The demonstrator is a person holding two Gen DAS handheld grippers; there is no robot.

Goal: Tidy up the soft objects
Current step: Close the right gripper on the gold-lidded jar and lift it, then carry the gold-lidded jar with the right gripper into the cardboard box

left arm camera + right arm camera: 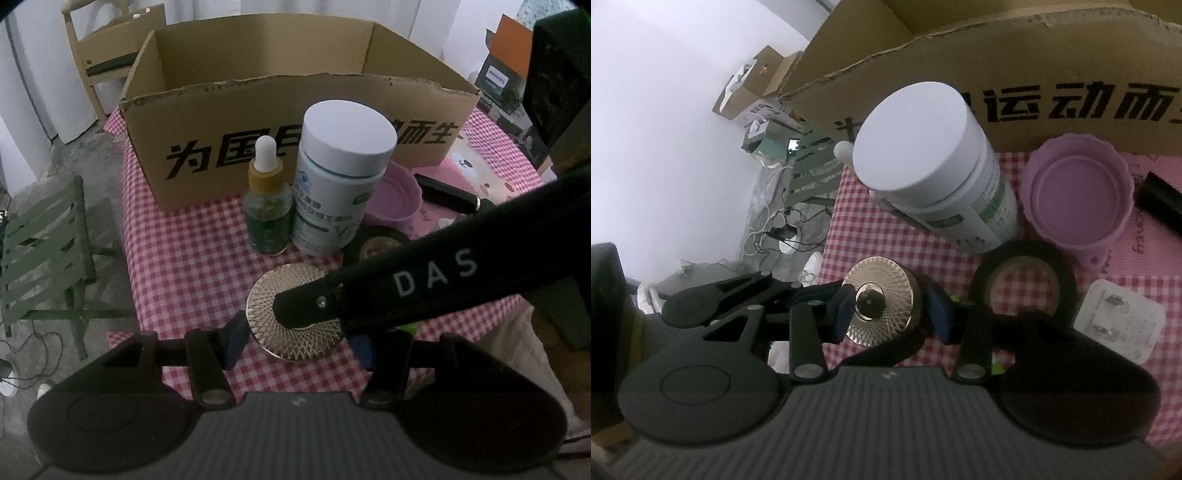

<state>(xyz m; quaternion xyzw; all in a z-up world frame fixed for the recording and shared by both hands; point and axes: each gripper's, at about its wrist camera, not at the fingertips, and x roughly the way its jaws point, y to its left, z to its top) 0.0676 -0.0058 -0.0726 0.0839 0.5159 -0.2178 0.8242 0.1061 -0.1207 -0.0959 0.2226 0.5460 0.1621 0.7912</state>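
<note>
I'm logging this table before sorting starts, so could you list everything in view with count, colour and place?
Cardboard box: one, brown, black print, open, at the back.
White bottle: one, white cap, upright before the box.
Dropper bottle: one, green with white bulb, left of the white bottle.
Purple bowl: one, lilac, right of the white bottle.
Tape roll: one, black, flat, near the bowl.
Gold tin: one, round, patterned lid, nearest edge.
Black cylinder: one, lying right of the bowl.
Clear packet: one, whitish, far right.
Tablecloth: one, red-white check.
Left tool: straddling the tin.
Right tool: around the tin; grip unclear.
</note>
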